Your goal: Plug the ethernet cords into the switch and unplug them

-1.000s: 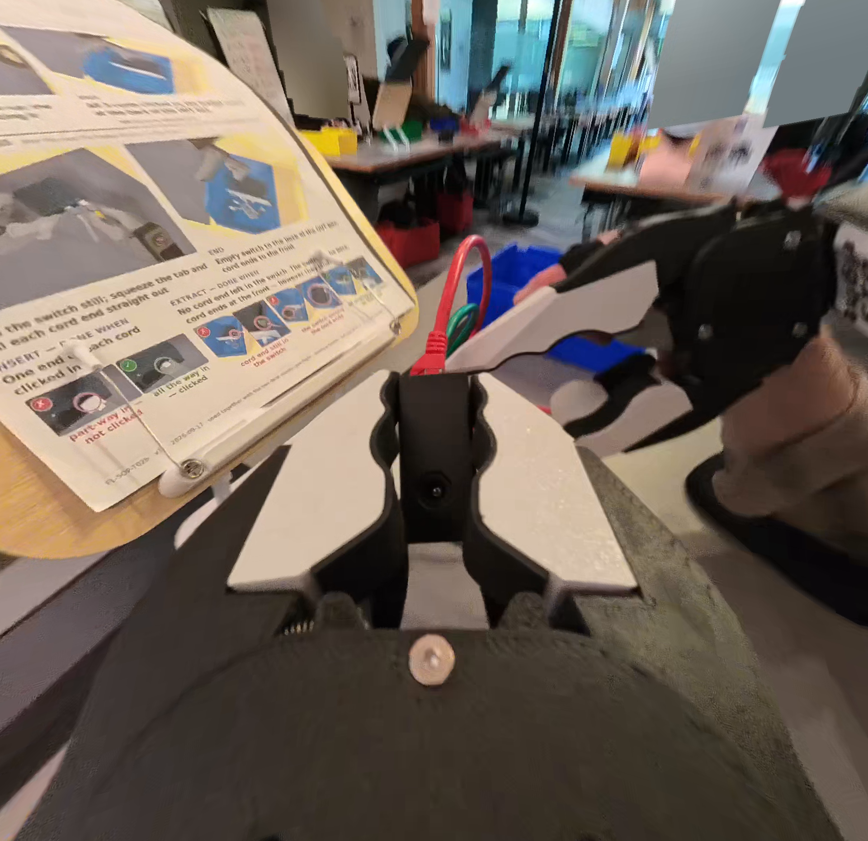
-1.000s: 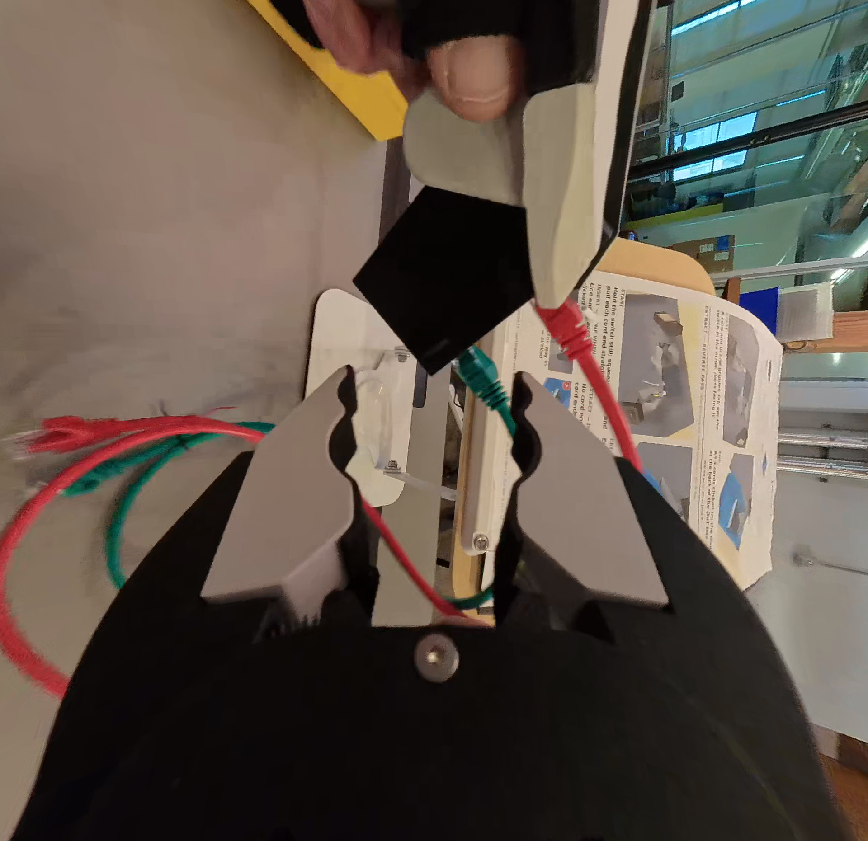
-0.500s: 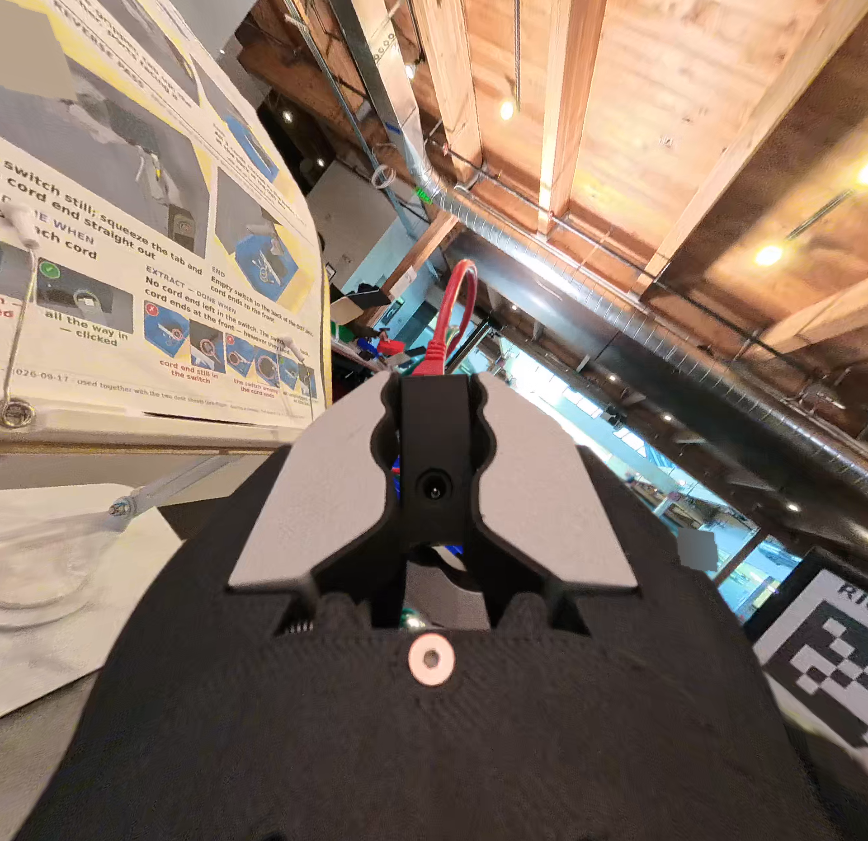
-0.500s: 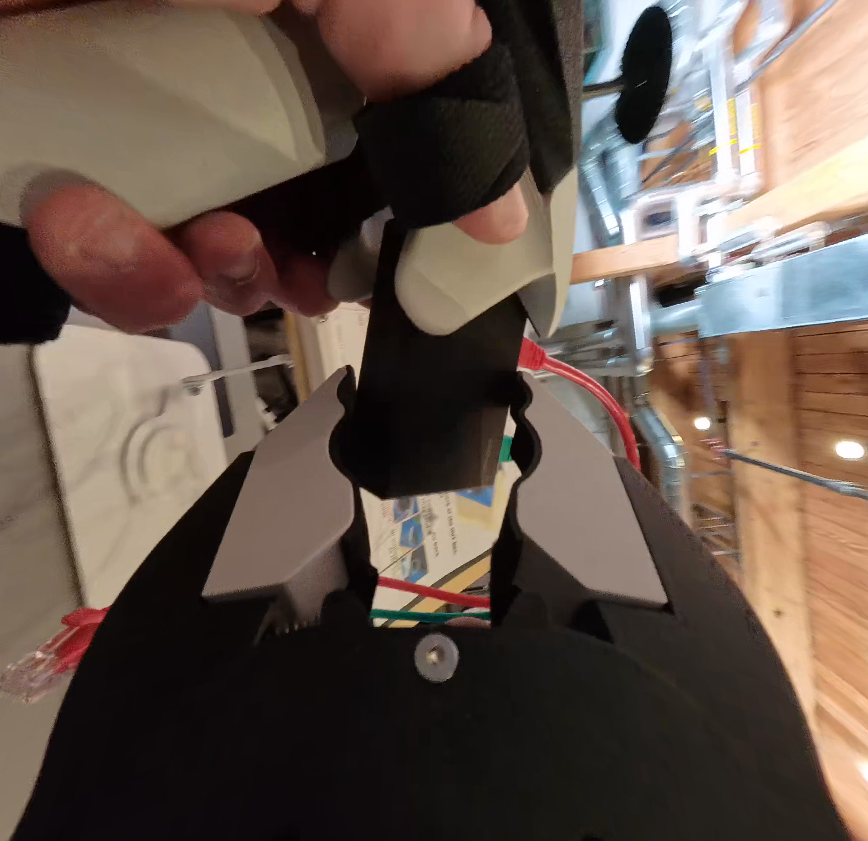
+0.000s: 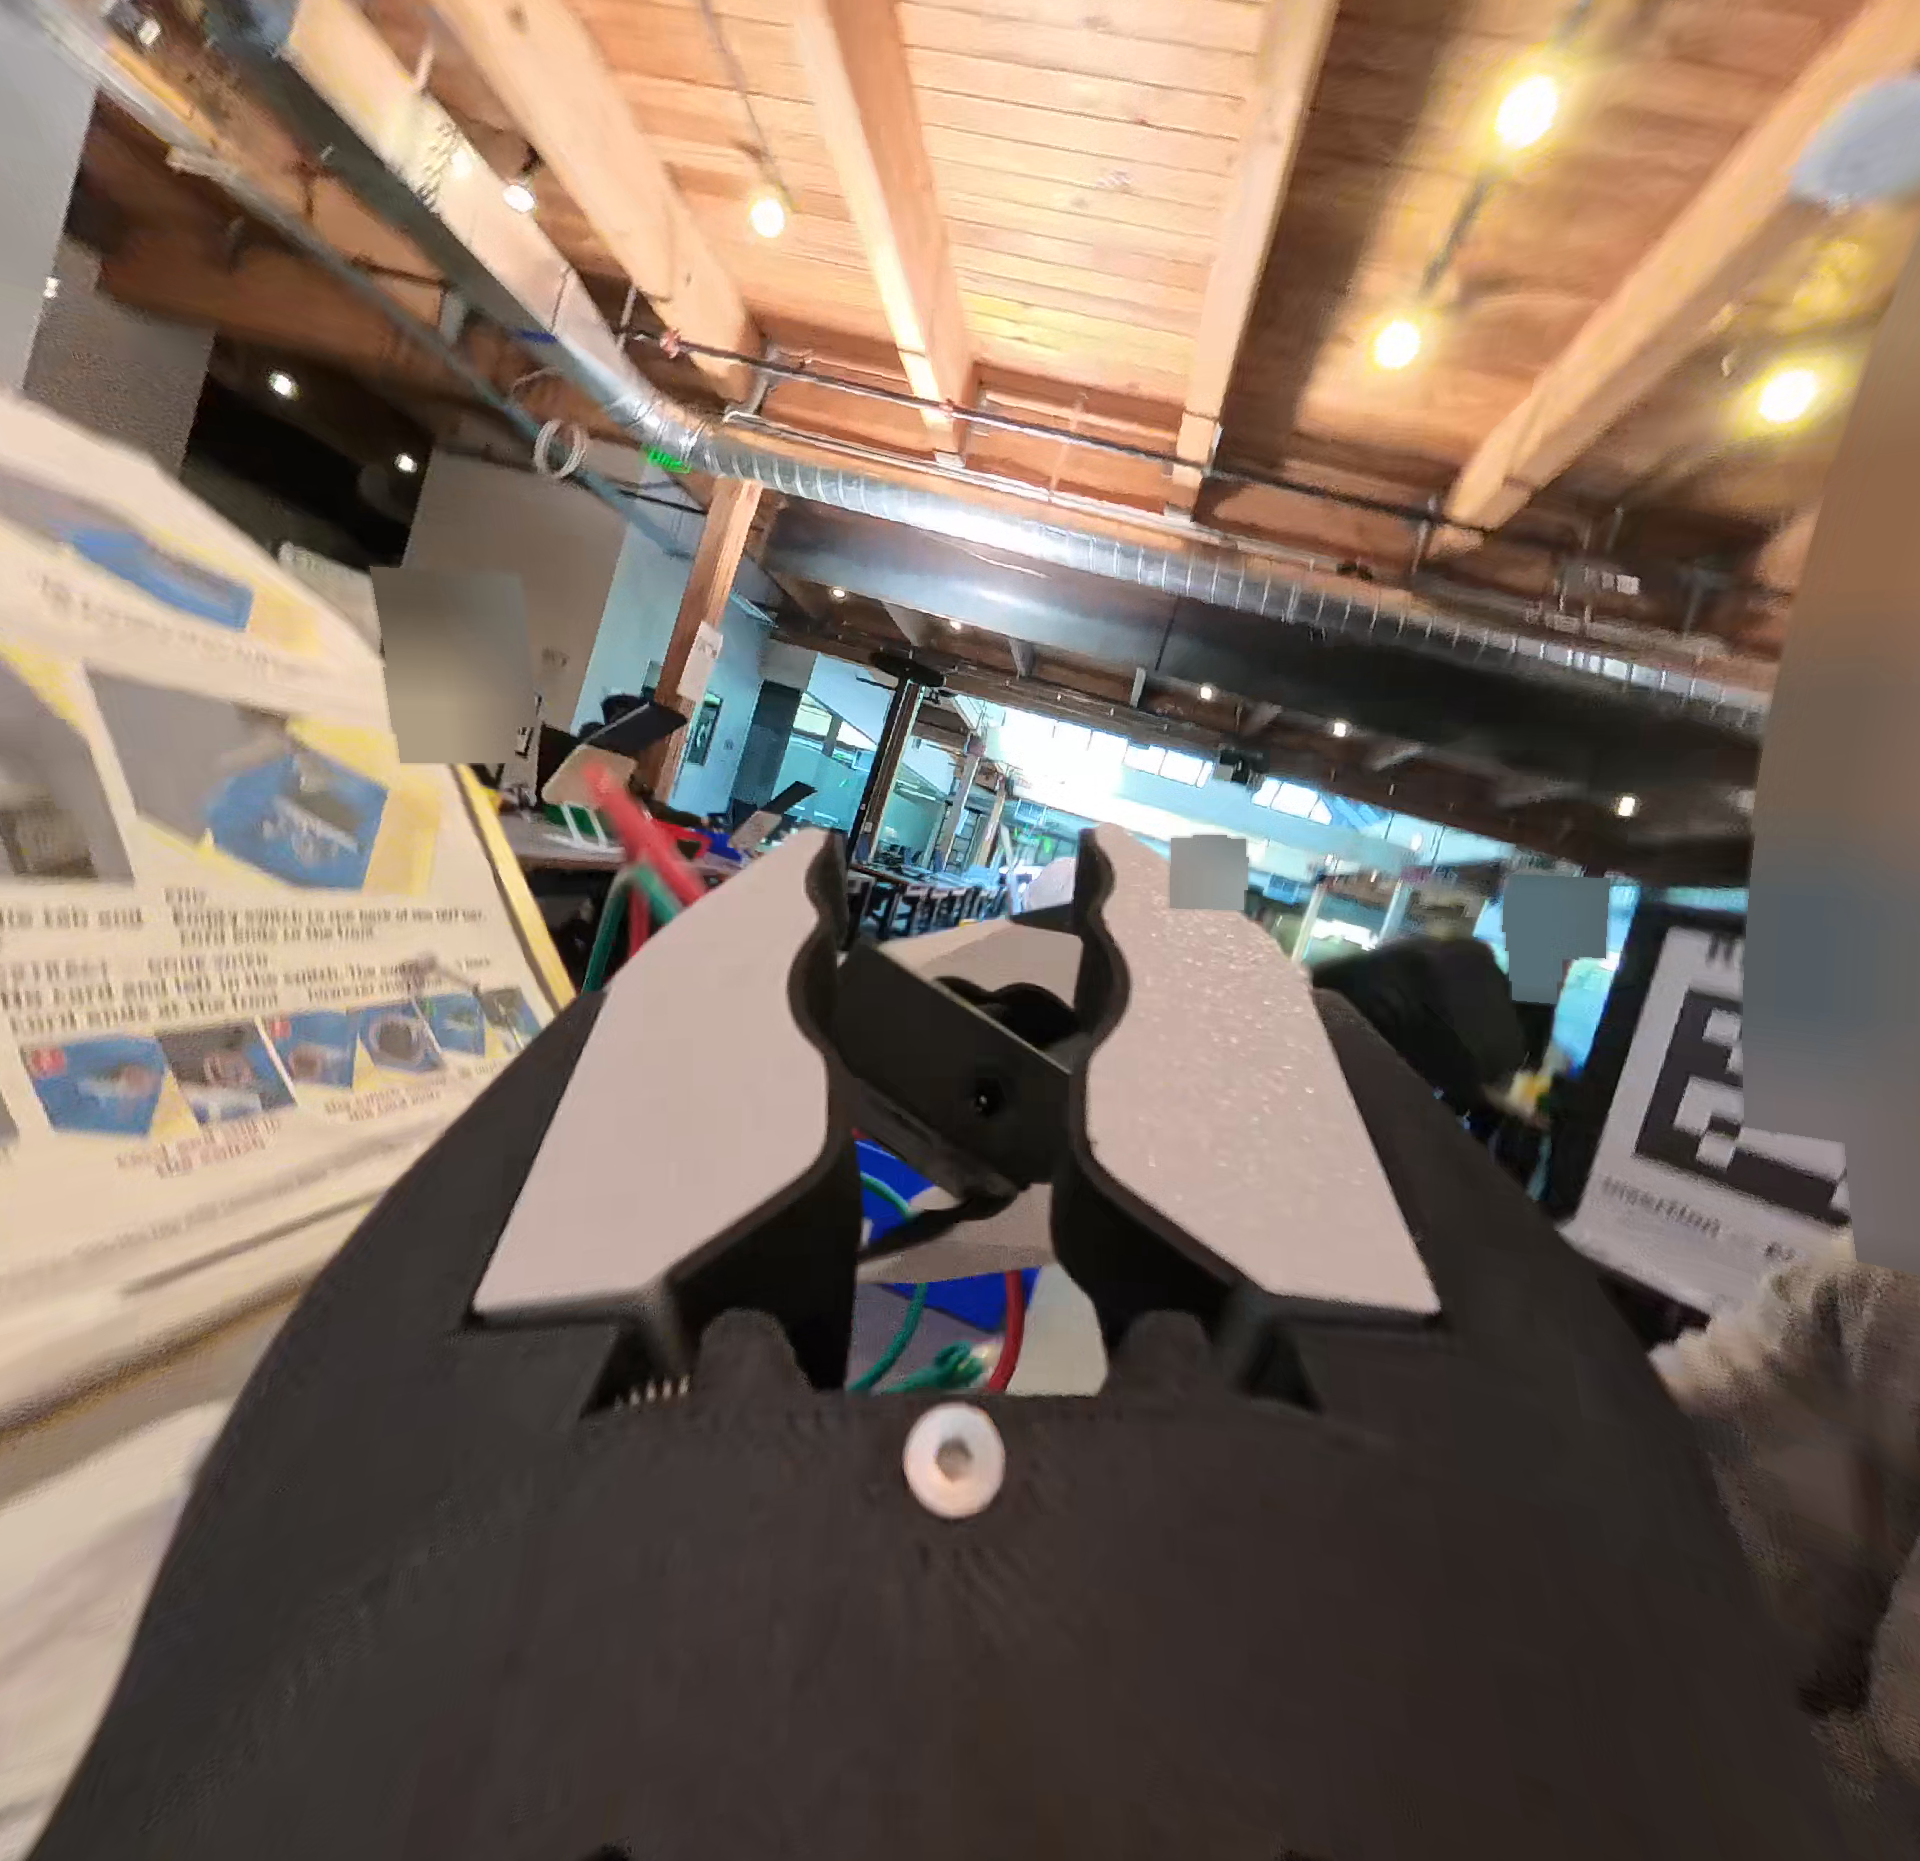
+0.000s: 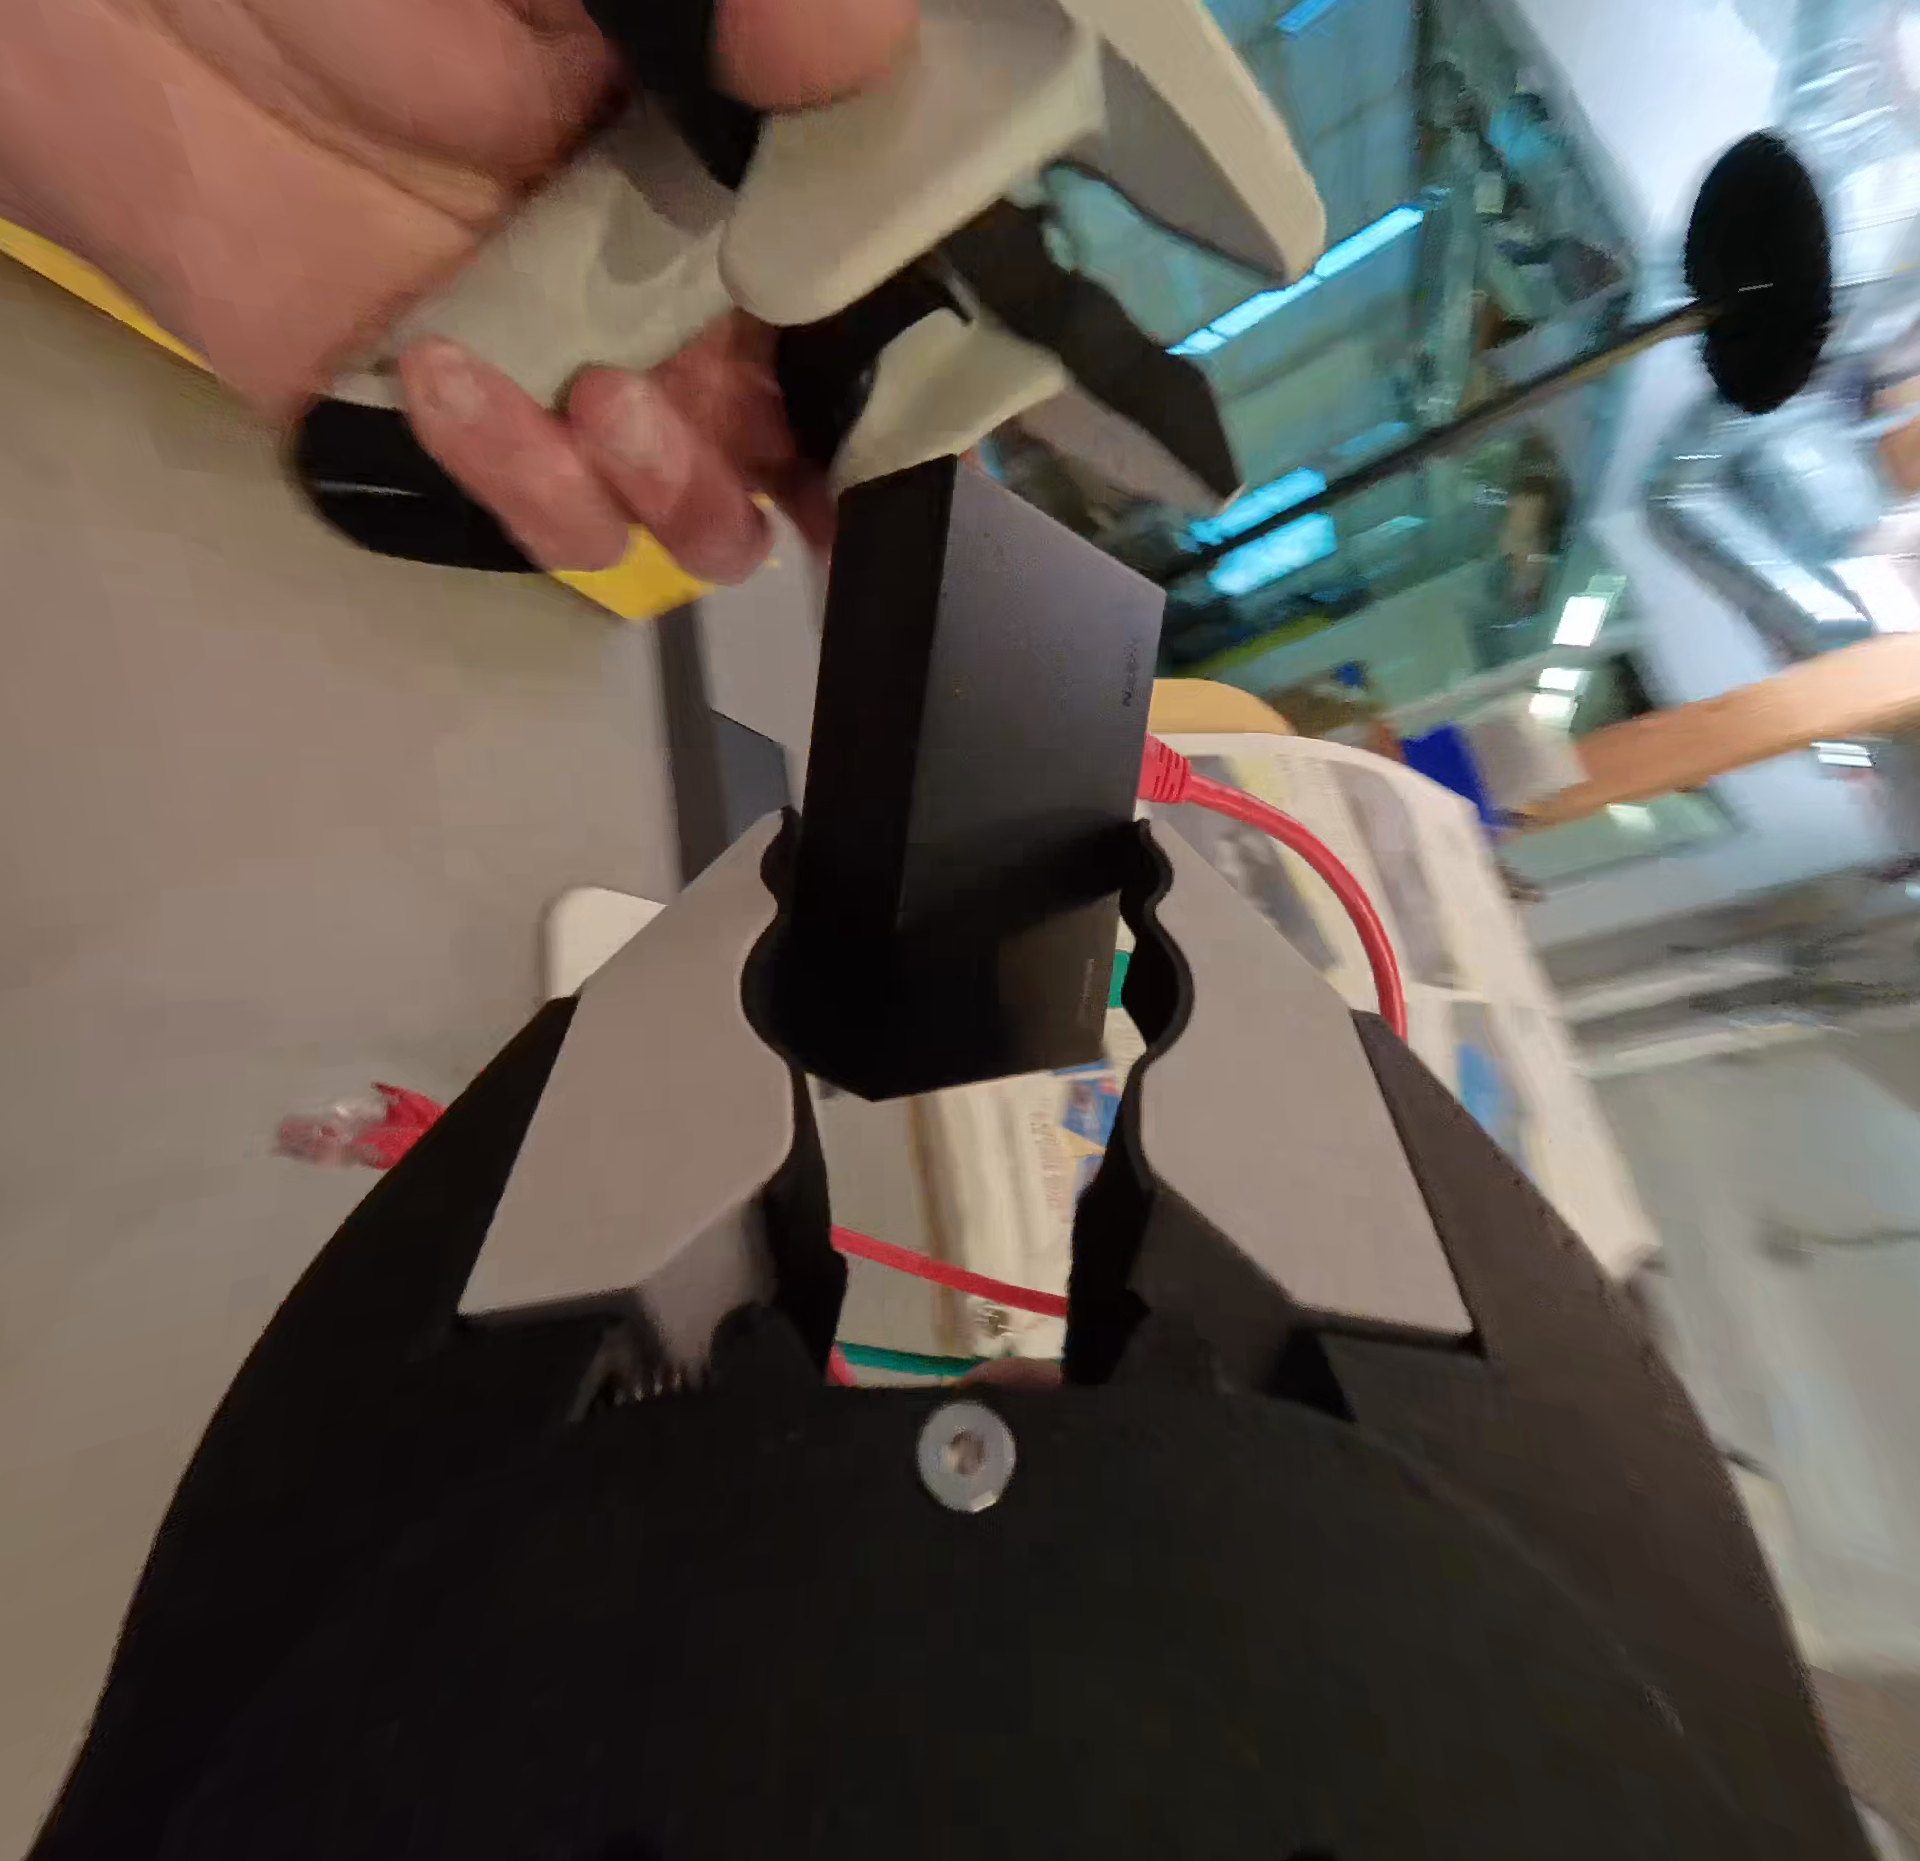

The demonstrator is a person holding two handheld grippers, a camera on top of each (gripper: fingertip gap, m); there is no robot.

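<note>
Black switch [image 6: 977, 772] clamped between right gripper [image 6: 961, 855] fingers, left gripper [image 5: 951, 866] spread around it, red cord [image 6: 1288, 845] plugged in.

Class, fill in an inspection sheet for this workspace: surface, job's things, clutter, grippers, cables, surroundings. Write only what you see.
Surface: grey table.
Job's things: black switch, held in the air between both grippers.
Clutter: instruction sheet on a stand; white mat.
Grippers: right gripper, jaws against the switch's sides; left gripper, jaws around its other end, grip unclear.
Cables: red cord plugged into the switch; loose red plug on the table; green cord behind the right jaws.
Surroundings: wooden ceiling beams, lamps, metal duct.
</note>
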